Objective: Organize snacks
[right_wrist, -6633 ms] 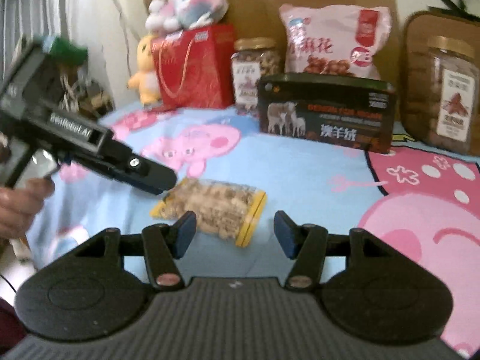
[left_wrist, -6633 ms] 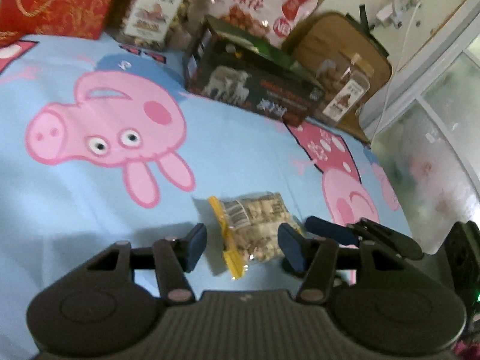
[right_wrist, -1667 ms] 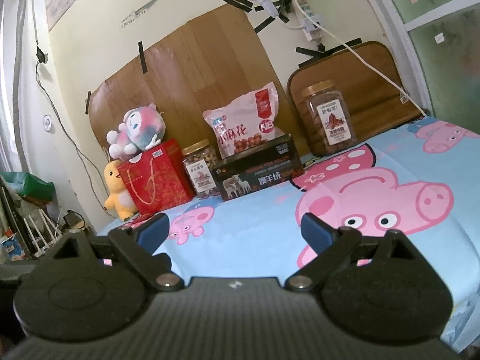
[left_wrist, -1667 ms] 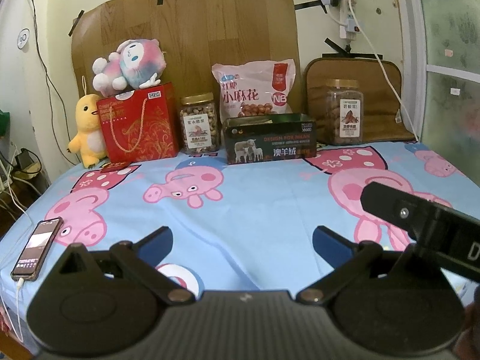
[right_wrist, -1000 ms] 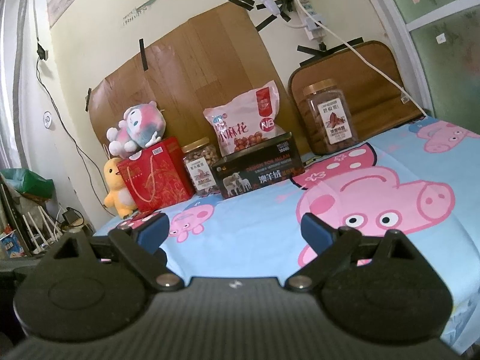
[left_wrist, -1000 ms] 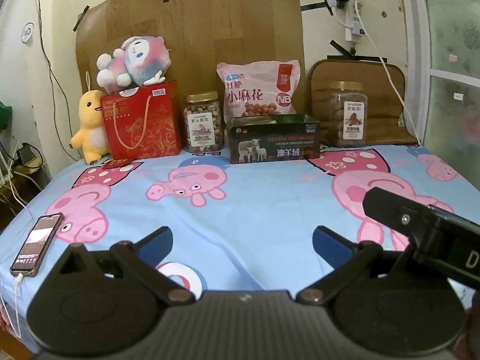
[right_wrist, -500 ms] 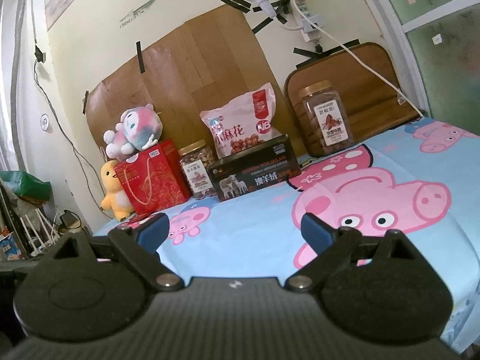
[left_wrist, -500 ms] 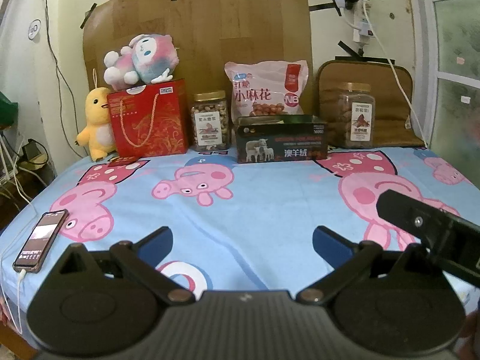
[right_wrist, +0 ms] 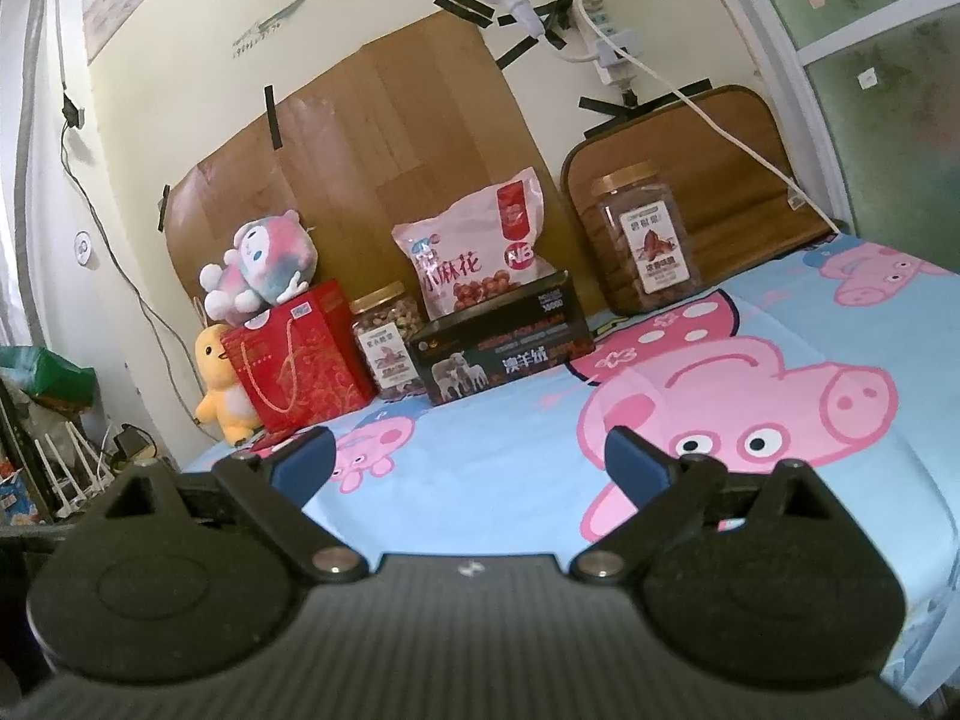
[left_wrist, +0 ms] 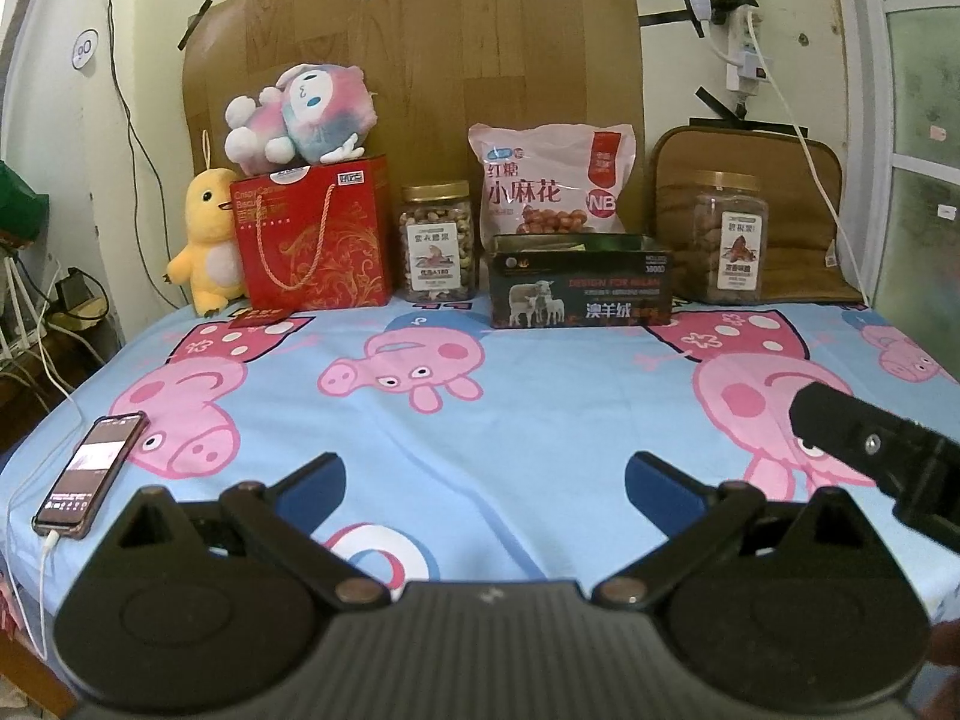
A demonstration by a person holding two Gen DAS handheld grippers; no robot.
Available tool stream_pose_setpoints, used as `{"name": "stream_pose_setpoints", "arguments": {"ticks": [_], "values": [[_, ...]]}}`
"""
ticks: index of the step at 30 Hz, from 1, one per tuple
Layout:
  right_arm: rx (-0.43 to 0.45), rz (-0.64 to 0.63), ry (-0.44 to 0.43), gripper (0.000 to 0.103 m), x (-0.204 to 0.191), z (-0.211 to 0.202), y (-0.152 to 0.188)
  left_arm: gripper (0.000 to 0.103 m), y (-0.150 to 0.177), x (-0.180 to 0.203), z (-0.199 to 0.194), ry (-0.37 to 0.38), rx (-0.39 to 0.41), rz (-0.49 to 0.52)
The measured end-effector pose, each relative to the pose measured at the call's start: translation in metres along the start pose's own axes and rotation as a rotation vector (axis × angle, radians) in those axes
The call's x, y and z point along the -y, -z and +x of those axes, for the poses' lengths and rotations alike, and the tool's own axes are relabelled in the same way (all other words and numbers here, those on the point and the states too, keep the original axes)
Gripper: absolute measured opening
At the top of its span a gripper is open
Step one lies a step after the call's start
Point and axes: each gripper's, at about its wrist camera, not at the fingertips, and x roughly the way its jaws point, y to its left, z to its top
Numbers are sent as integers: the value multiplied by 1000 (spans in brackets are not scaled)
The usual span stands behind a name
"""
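Snacks line the far edge of the bed: a red gift bag [left_wrist: 312, 237], a nut jar [left_wrist: 438, 242], a pink snack bag [left_wrist: 551, 183], a dark open box [left_wrist: 579, 290] and a second jar [left_wrist: 727, 237]. The same row shows in the right wrist view, with the dark box [right_wrist: 501, 351] and pink bag [right_wrist: 474, 258]. My left gripper [left_wrist: 485, 483] is open and empty, held back over the near edge of the bed. My right gripper [right_wrist: 467, 461] is open and empty too; part of its body [left_wrist: 876, 444] shows at the right of the left wrist view. The small nut packet is out of sight.
A phone [left_wrist: 90, 468] on a cable lies at the bed's near left edge. A yellow duck toy [left_wrist: 207, 240] and a pink plush [left_wrist: 300, 117] sit by the red bag. A brown cushion [left_wrist: 798, 222] leans at the back right. Cables hang on the wall.
Since 6.6 s ago both grippers have pulled back from the nut packet and opened wide; the packet is gone from view. In the last second the left view shifted slightly.
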Motion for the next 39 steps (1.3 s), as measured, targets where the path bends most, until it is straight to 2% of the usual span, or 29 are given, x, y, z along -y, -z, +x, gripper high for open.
{"name": "stream_pose_setpoints", "arguments": {"ticks": [39], "values": [[1, 10, 12, 98, 0, 2, 2, 103, 1, 1, 5, -22, -22, 12]]}}
